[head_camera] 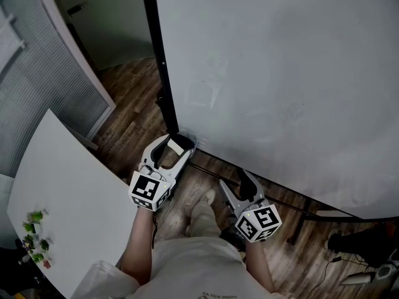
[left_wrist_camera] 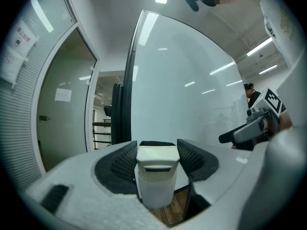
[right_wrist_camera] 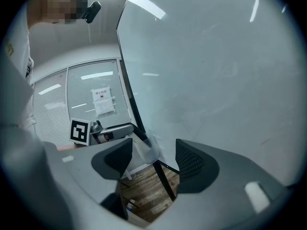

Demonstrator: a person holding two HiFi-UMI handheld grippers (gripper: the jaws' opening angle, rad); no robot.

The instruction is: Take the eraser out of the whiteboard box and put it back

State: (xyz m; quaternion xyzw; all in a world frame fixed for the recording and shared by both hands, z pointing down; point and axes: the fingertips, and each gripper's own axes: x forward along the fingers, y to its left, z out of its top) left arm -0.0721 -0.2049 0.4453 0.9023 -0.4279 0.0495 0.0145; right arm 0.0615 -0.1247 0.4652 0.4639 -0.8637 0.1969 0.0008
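1. Left gripper (head_camera: 175, 144) – its jaws pinch the white eraser (left_wrist_camera: 157, 158) from both sides, black felt face turned away, just left of centre in the head view.
2. Eraser and jaw tips sit right at the clear box (right_wrist_camera: 146, 150) on the whiteboard's (head_camera: 280, 73) lower left corner (whether the eraser's lower end is inside it, I cannot tell).
3. Right gripper (right_wrist_camera: 154, 156) – jaws spread, nothing between them, only wooden floor (right_wrist_camera: 144, 188) beyond, lower centre.

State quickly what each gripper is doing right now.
Left gripper: closed on the eraser.
Right gripper: open, holding nothing.
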